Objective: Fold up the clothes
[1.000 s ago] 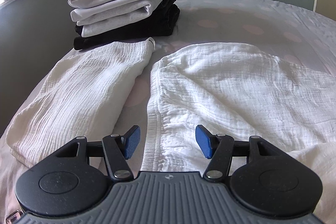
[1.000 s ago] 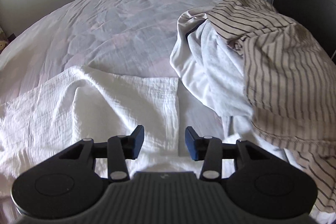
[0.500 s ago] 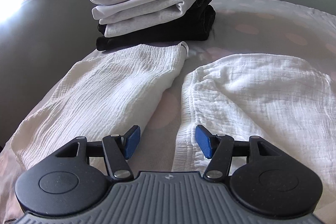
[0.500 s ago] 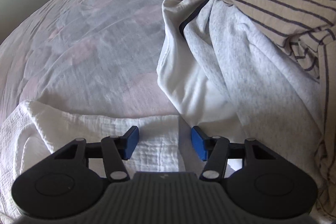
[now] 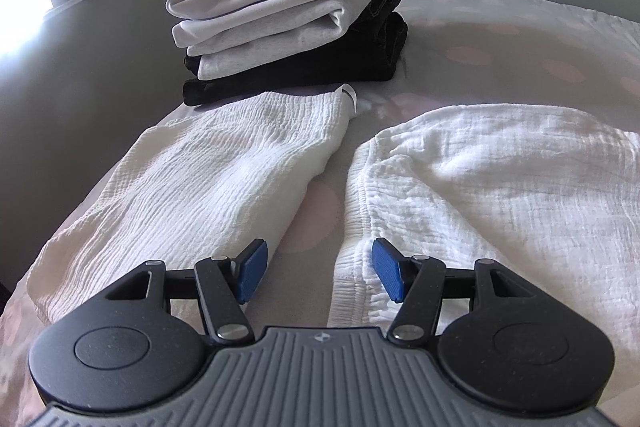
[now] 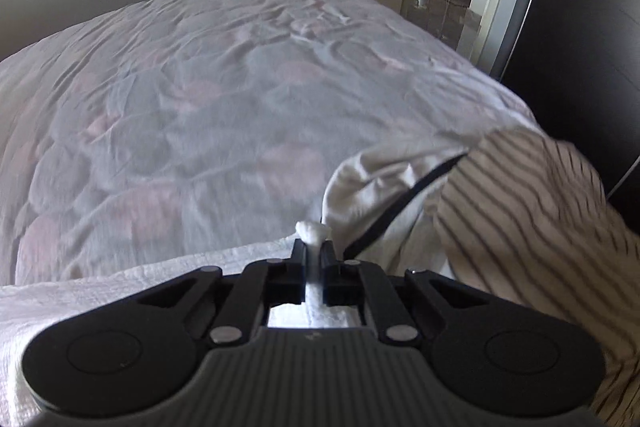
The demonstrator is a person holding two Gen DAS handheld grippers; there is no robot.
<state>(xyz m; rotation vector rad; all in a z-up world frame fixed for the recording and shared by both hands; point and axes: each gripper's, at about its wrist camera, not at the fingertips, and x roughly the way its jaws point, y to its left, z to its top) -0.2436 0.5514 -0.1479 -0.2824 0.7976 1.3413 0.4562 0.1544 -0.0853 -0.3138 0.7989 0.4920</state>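
The white crinkled garment lies spread on the bed, its gathered waistband edge right under and just ahead of the left claw. At its other end, a corner of the same white cloth is pinched in the right claw, whose fingers are clenched on it with a small tuft poking out past the tips. The left claw is released, its blue pads spread wide and holding nothing; the right-hand pad sits just over the waistband, while the left-hand one is beside a second white crinkled piece that lies flat, apart from the first by a strip of bare sheet.

The step in hand looks like taking hold of the garment's two ends before a fold: one end is gripped, the other not yet. The next move likely calls for the left claw to shift slightly to its right, drop onto the waistband and close, so both ends can lift together.

Farther ahead of the left claw stands a stack of folded clothes. To the right of the right claw sits an unfolded heap, a striped shirt on top.
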